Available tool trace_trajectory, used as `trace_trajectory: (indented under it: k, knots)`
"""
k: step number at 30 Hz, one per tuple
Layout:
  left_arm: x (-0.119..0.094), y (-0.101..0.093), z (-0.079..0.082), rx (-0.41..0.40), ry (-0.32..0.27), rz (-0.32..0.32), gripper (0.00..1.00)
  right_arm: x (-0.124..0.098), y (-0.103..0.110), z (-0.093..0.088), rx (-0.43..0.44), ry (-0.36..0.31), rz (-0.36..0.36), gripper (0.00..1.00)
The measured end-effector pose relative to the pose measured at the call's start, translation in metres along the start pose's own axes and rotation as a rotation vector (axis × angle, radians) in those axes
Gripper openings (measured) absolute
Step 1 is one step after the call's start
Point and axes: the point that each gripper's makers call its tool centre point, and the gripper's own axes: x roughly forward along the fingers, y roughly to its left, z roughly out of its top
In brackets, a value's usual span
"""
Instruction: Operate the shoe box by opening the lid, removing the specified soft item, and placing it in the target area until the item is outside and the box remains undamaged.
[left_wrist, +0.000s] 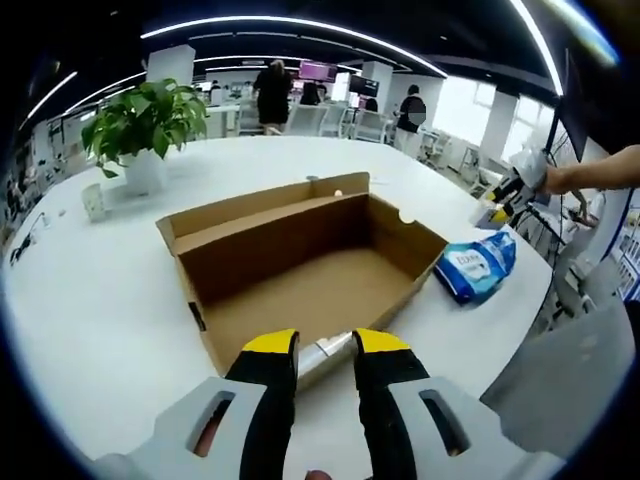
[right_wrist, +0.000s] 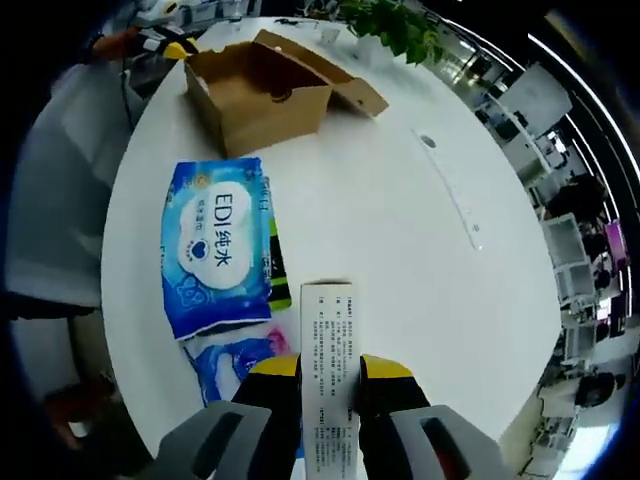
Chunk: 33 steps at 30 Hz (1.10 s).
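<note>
The brown shoe box (left_wrist: 300, 275) lies open on the white table (left_wrist: 100, 300), its lid folded back at the far side and its inside bare. My left gripper (left_wrist: 326, 345) is closed on a silvery strip at the box's near wall. A blue wipes pack (left_wrist: 478, 265) lies to the right of the box. The right gripper (left_wrist: 505, 200) hovers above that pack in a person's hand. In the right gripper view, my right gripper (right_wrist: 330, 370) is shut on a white printed pack (right_wrist: 328, 330). The blue wipes pack (right_wrist: 215, 245) lies flat just left of it, and the box (right_wrist: 260, 90) stands farther off.
A potted plant (left_wrist: 145, 125) and a small cup (left_wrist: 93, 200) stand at the table's far left. A second blue wrapper (right_wrist: 235, 360) lies under the packs. A long clear strip (right_wrist: 450, 190) lies on the table. People stand in the office behind.
</note>
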Motion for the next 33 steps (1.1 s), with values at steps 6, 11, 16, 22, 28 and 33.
trace_trajectory:
  k: [6, 11, 16, 22, 28, 33]
  knots:
    - [0.0, 0.0, 0.0, 0.002, 0.0, 0.005, 0.21, 0.012, 0.005, -0.001, -0.124, 0.035, 0.032, 0.17]
    - [0.001, 0.002, -0.001, 0.002, 0.002, 0.009, 0.21, 0.023, 0.009, -0.004, -0.145, 0.052, 0.068, 0.17]
    - [0.002, 0.005, -0.001, 0.002, 0.001, 0.014, 0.21, 0.029, 0.009, -0.006, -0.141, 0.061, 0.091, 0.17]
    - [0.003, 0.008, -0.001, 0.002, 0.002, 0.018, 0.21, 0.035, 0.009, -0.008, -0.143, 0.074, 0.104, 0.17]
    - [0.004, 0.01, -0.001, -0.003, 0.001, 0.022, 0.21, 0.04, 0.013, -0.014, -0.146, 0.098, 0.128, 0.17]
    - [0.004, 0.012, -0.002, -0.002, 0.003, 0.024, 0.21, 0.043, 0.012, -0.014, -0.14, 0.099, 0.133, 0.17]
